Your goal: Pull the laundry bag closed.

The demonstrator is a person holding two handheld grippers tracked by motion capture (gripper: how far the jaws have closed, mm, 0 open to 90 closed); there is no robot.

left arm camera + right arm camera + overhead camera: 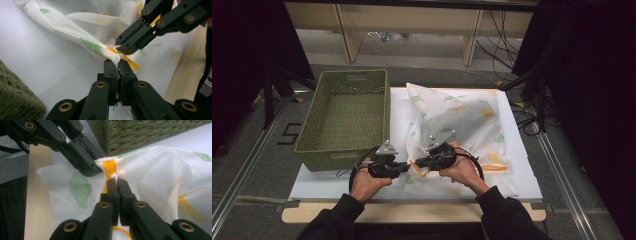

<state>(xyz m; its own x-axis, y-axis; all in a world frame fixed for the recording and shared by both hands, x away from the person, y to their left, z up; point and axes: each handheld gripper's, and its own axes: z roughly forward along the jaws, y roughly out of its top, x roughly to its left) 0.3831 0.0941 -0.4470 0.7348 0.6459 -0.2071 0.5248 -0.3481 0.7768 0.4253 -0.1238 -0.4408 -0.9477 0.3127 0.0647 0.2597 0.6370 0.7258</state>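
Both hands come in at the near table edge, grippers meeting tip to tip just off the near-right corner of the green wicker basket. Left gripper has its jaws closed on the hemmed corner of the white mesh bag; in the left gripper view the pinched hem sits right at its tips. Right gripper is clamped on the same edge beside the orange zipper tape, jaws shut with a small white tab poking out between them. The two grips are just beside each other, nearly touching, on one short stretch of the bag's near-left edge.

Bag body lies right of the basket on the white table cover, spreading away from the tongs toward the far right, puffed up at the far end. Key relation: basket is directly left and far of the pinch point, left hand nearer to it. Likely the zipper opening runs rightward from the grips, so pulling apart should go along that line
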